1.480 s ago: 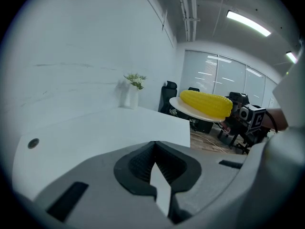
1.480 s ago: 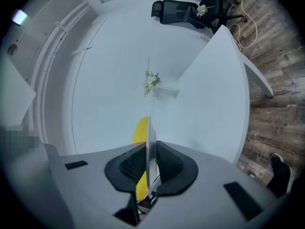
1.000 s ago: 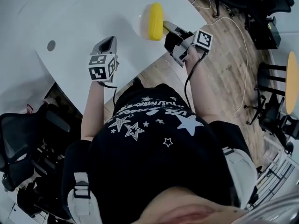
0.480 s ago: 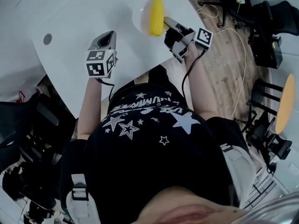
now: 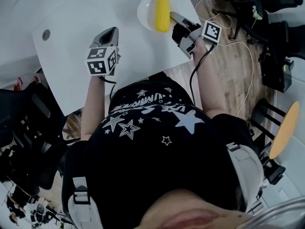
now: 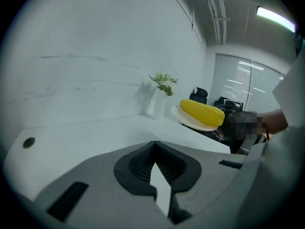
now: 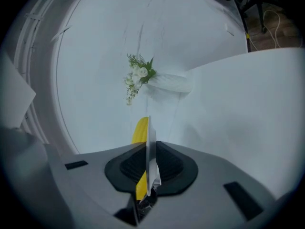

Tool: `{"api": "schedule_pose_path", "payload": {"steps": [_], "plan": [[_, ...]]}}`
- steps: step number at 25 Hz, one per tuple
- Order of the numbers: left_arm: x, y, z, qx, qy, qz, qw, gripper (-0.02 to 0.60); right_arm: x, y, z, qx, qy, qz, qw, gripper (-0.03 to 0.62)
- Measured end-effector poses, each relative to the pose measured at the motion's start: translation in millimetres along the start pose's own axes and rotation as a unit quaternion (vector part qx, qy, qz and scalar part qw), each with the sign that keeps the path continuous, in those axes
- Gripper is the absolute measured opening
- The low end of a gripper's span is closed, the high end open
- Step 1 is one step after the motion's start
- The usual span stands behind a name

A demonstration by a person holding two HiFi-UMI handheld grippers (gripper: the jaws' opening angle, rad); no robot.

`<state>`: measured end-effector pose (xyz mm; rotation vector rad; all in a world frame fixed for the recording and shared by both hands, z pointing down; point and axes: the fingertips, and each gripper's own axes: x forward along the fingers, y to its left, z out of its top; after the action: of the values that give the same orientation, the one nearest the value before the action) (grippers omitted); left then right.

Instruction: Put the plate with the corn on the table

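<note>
On the white table (image 5: 86, 18), which filled the upper left part of the head view, nothing rested near the person except the two grippers held over it. The table's near edge ran just in front of the person's black shirt (image 5: 162, 151), printed with white stars. To the right of the table was a wooden floor (image 5: 228, 66).

The left gripper (image 5: 110, 32) was held over the middle of the tabletop, with its marker cube (image 5: 101, 61) toward the person. In the left gripper view its jaws stood together at the tips and there was nothing between them.

The right gripper (image 5: 174, 18) reached toward the table's right edge, and a black cable (image 5: 196, 66) ran down along the forearm from it. Its jaws were clamped on the rim of the plate (image 5: 145, 13). In the right gripper view the rim appeared edge-on between the two dark pads.

The plate was white and round, and it was over the far right part of the table. In the left gripper view it appeared a little raised above the table's edge, but I could not tell this for certain. The yellow corn (image 5: 163, 12) lay across the plate on the side nearer to the right gripper.

A white vase with small flowers (image 6: 159, 97) stood on the table just beyond the plate. A small round grommet (image 5: 45, 34) was set in the tabletop, well apart from the plate.
</note>
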<state>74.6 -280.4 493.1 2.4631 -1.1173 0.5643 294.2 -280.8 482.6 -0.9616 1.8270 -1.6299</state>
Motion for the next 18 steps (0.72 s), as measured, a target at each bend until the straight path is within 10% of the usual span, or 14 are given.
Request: {"api": "schedule_pose_path", "payload": {"steps": [18], "plan": [[69,-2,3,-0.037,0.020,0.077,0.9961,0.006,48,-65,53,-0.014,0.114,0.011,0.993,0.035]]}}
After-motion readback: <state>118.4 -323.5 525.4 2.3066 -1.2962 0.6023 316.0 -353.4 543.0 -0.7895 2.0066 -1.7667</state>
